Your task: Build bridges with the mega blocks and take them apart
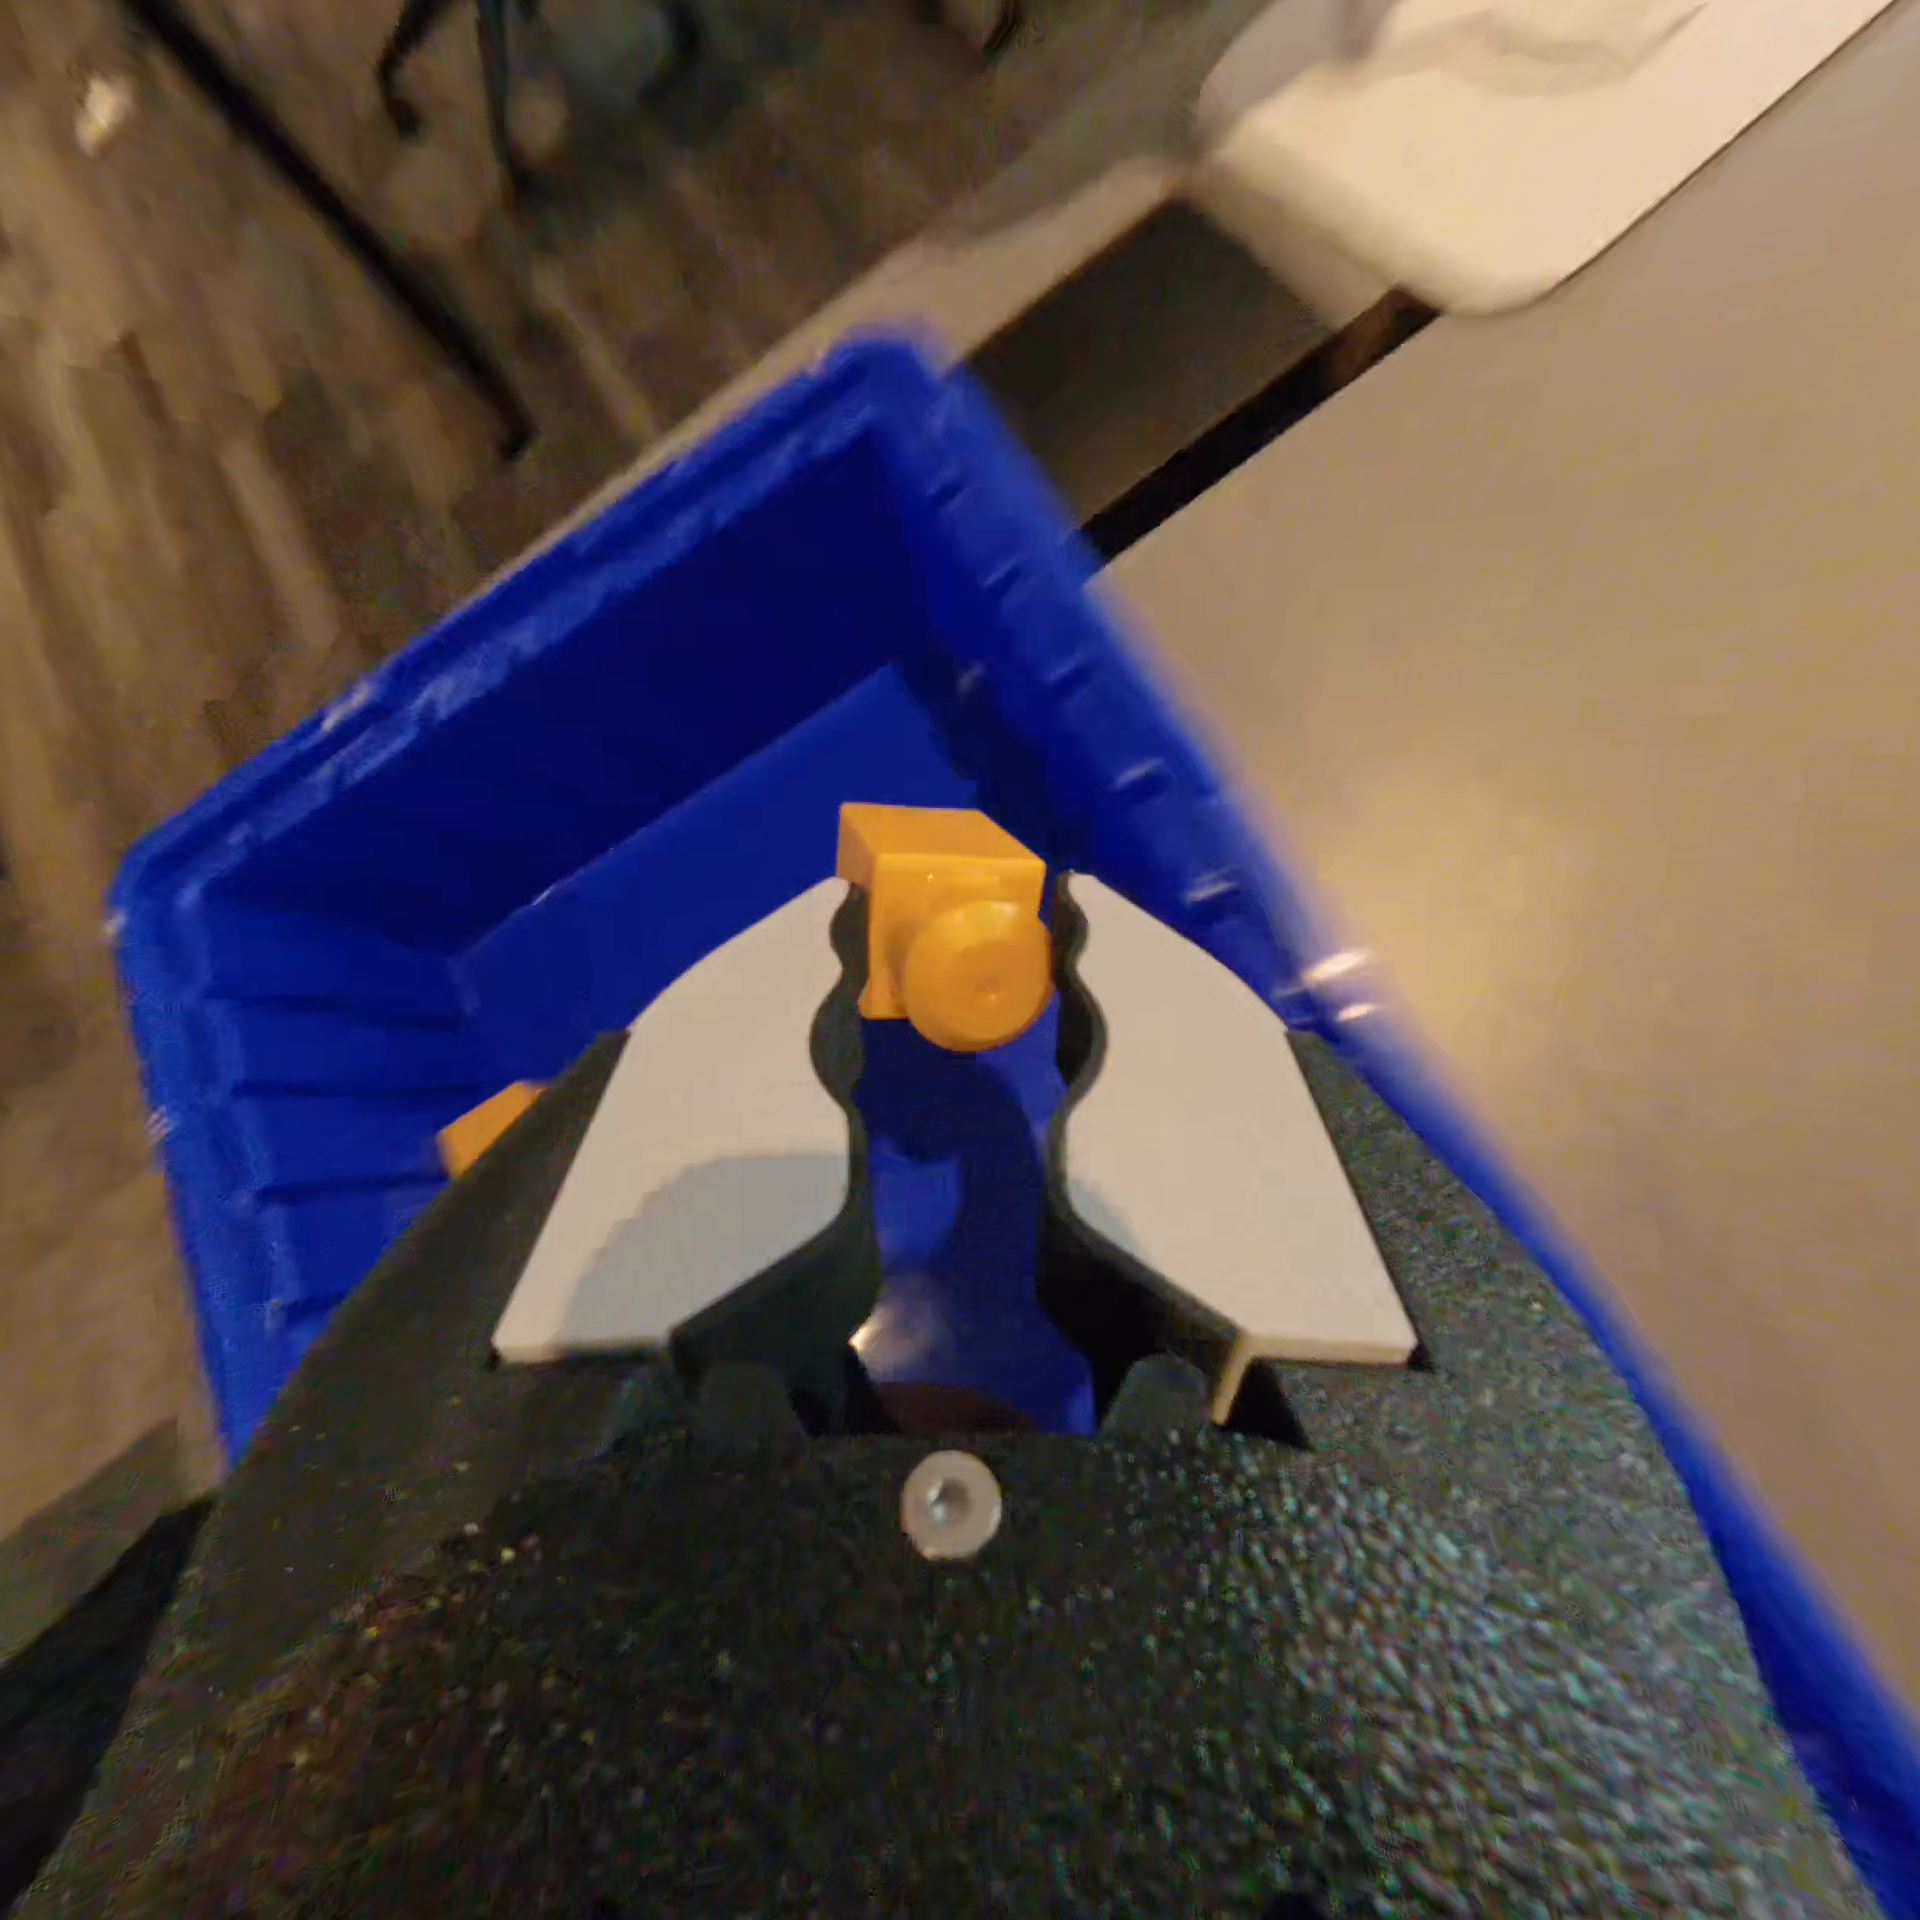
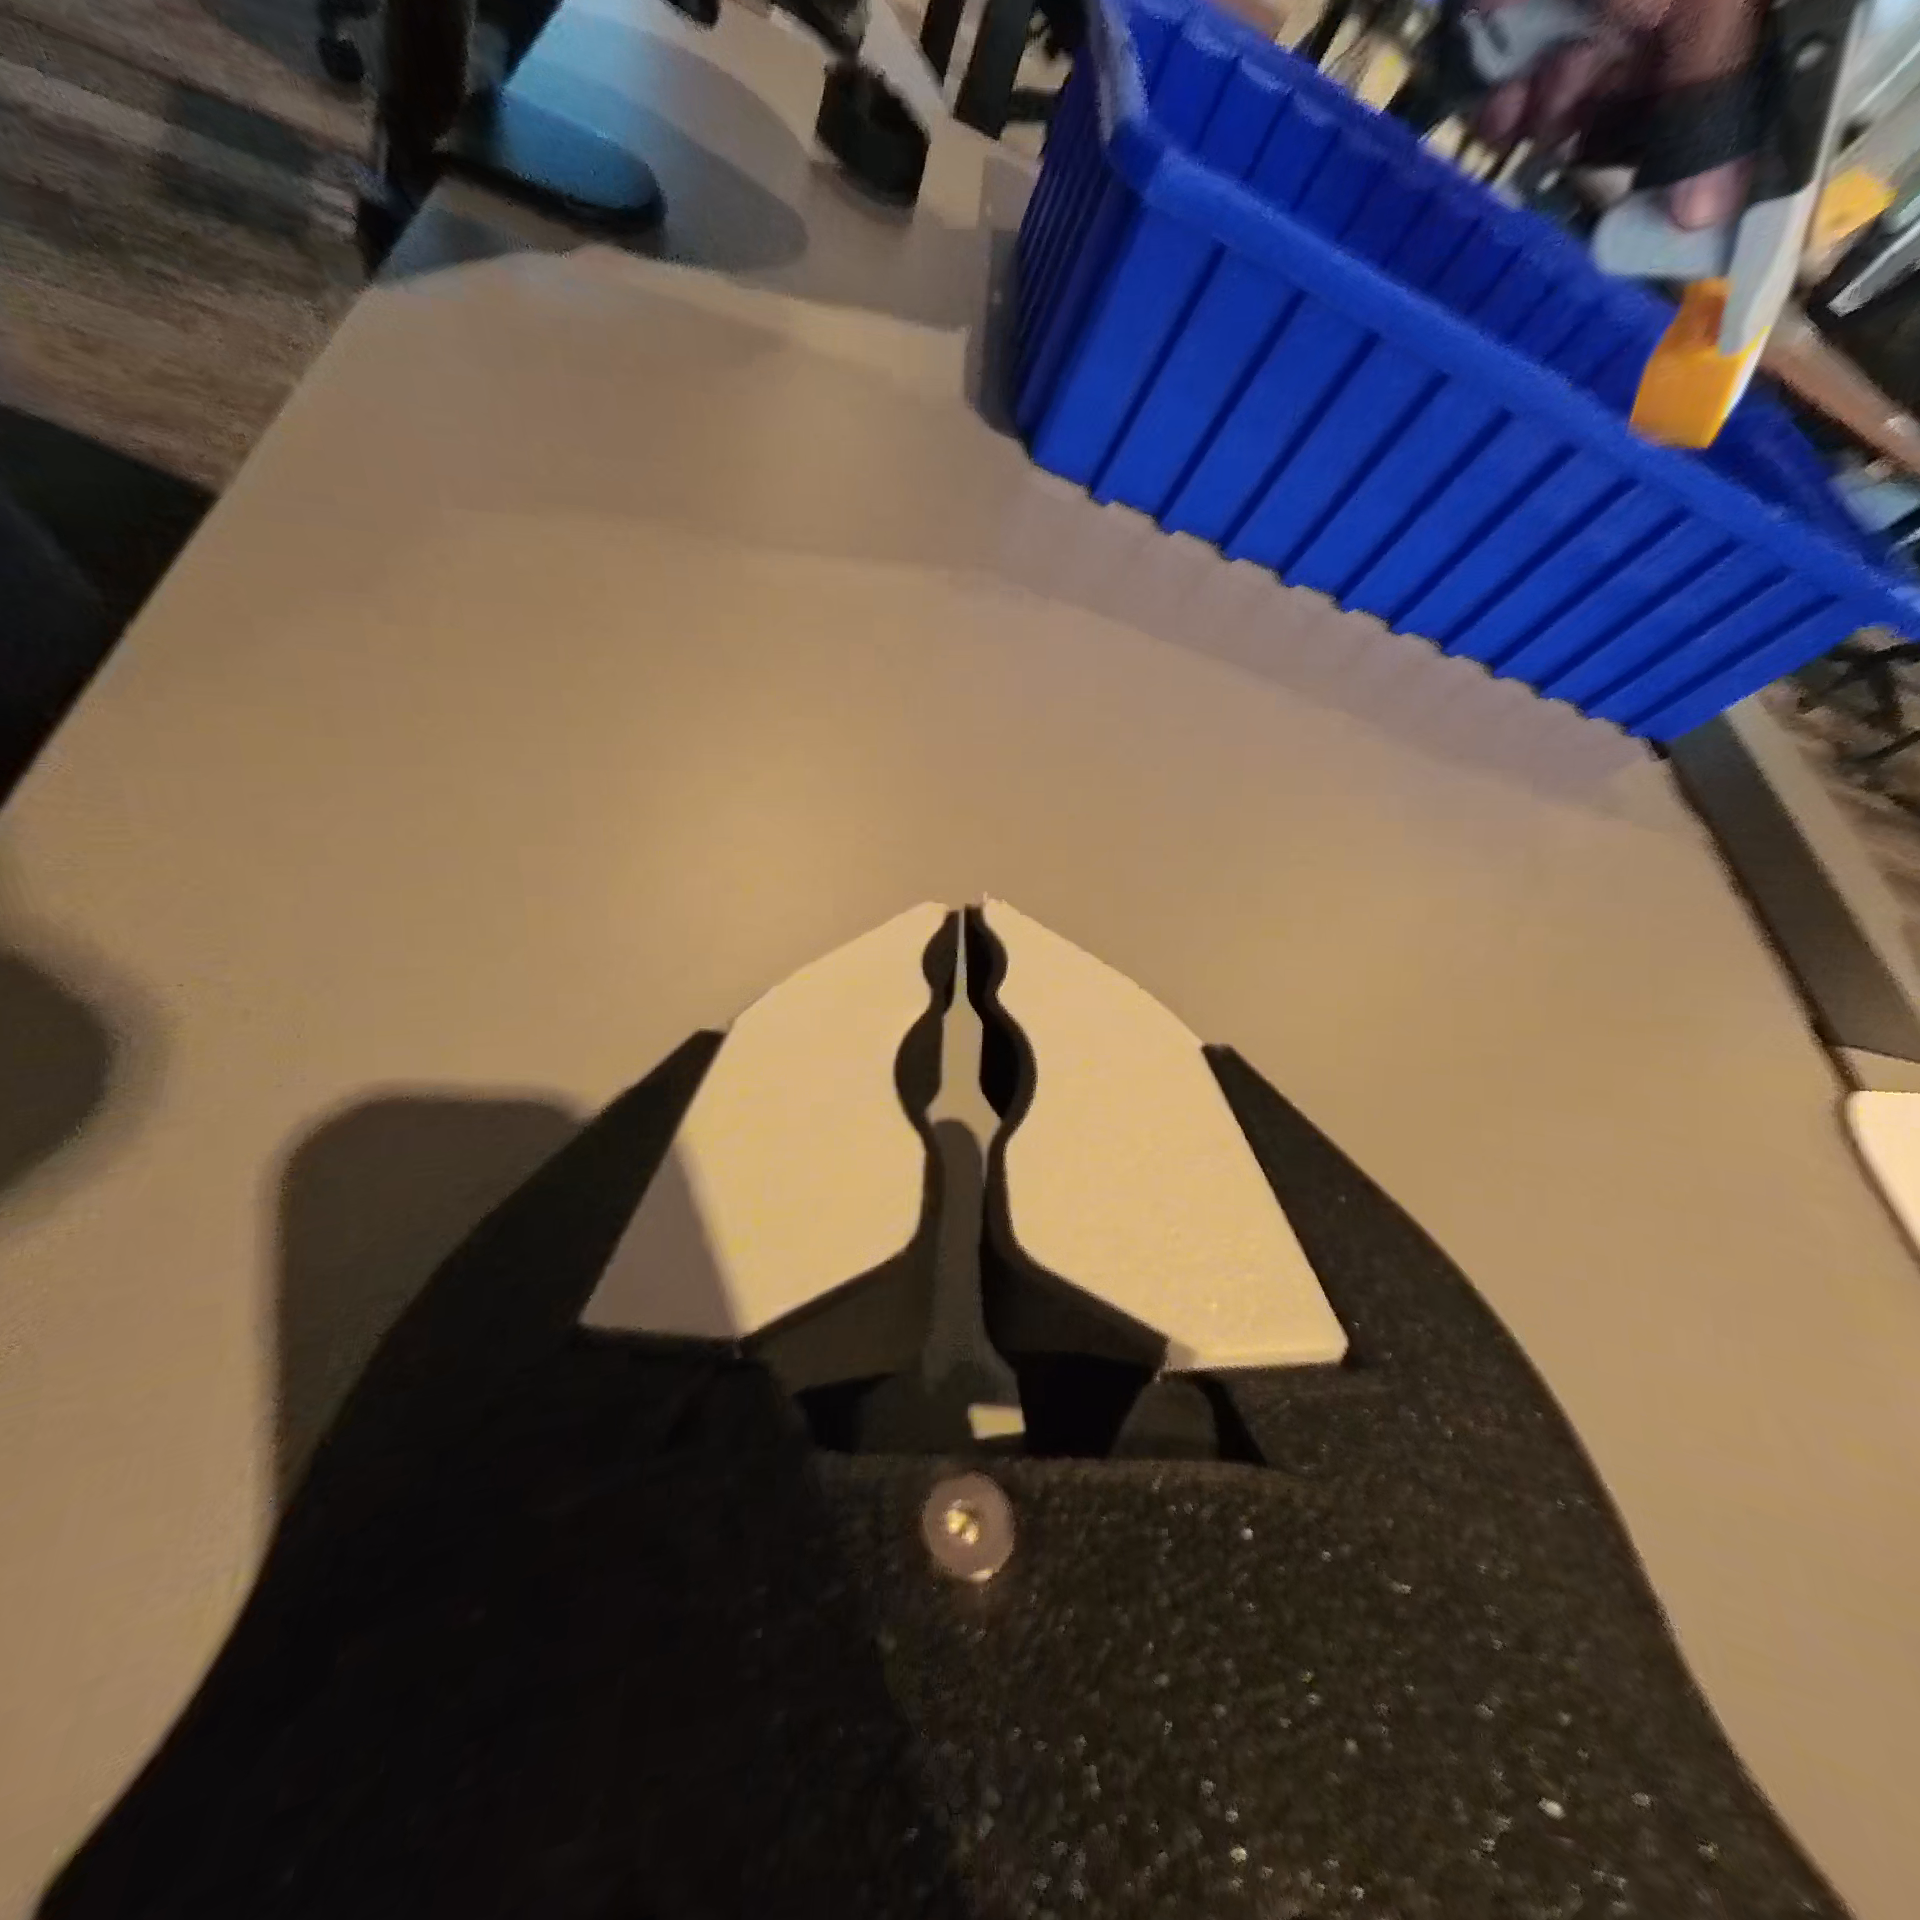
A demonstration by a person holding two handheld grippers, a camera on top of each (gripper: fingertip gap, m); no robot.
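My left gripper (image 1: pixel 951 894) is shut on an orange mega block (image 1: pixel 940 920) and holds it over the inside of the blue bin (image 1: pixel 623 665). The block's round stud faces the camera. A second orange block (image 1: pixel 483 1127) lies in the bin, partly hidden by my left finger. In the right wrist view, my right gripper (image 2: pixel 966 920) is shut and empty above the tan table (image 2: pixel 623 727). The blue bin (image 2: pixel 1351 436) stands at the far right, and the left gripper with the orange block (image 2: pixel 1688 379) shows above its rim.
The bin sits near the table's far edge; beyond it is carpeted floor with chair legs (image 2: pixel 416 125). A white object (image 1: pixel 1455 135) lies at the table's top right in the left wrist view. A white thing (image 2: pixel 1886 1153) shows at the right edge. The tips of one gripper are about 40 cm away from the tips of the other. My right tips are about 40 cm from the white thing (image 2: pixel 1886 1153), my left tips only 30 cm.
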